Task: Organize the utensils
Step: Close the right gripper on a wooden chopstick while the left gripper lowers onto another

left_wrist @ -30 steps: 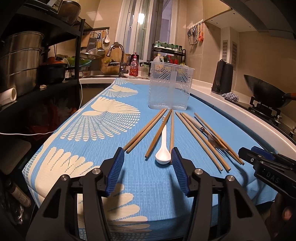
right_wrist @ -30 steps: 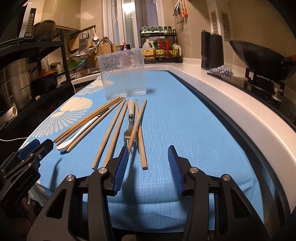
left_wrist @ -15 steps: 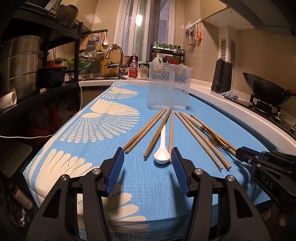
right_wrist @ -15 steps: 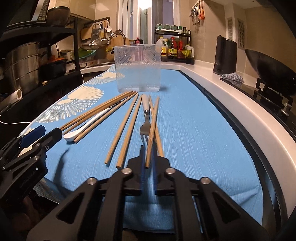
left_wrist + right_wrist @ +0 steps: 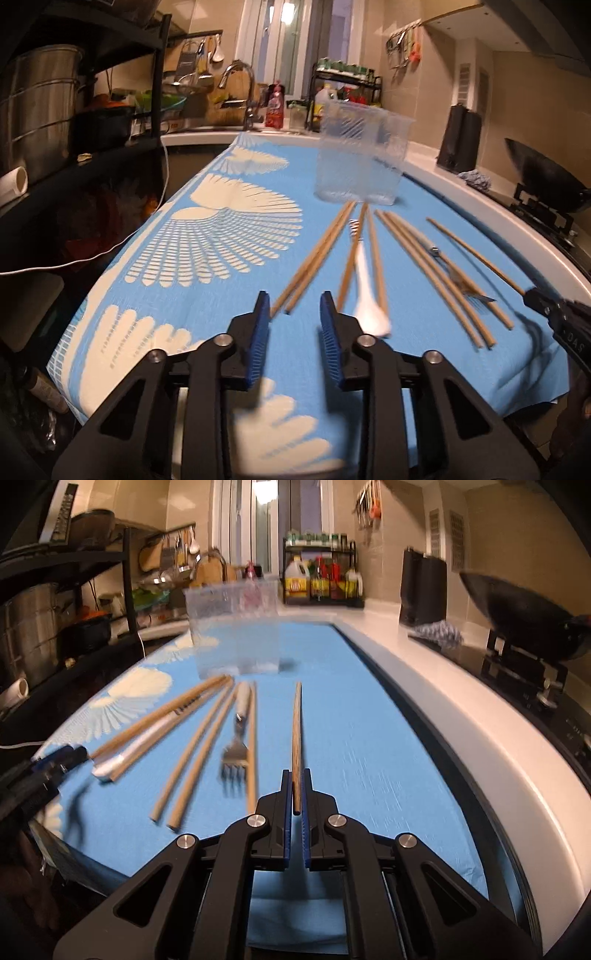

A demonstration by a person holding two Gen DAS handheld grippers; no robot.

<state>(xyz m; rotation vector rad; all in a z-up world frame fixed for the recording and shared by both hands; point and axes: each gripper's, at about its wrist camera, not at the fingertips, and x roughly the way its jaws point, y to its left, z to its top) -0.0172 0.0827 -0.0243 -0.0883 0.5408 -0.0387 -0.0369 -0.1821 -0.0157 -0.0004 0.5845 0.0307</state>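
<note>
White letters "DAS", upside down, on the black body of the right claw (image 5: pixel 532 295) at the left wrist view's right edge. Dark printing on one tan wooden chopstick (image 5: pixel 184 707), too blurred to read. Bottle labels illegible.

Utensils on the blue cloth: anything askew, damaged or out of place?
Nothing damaged or spilled. The fork lies among the loose chopsticks, the white spoon too. One chopstick is clamped in the right gripper.
</note>
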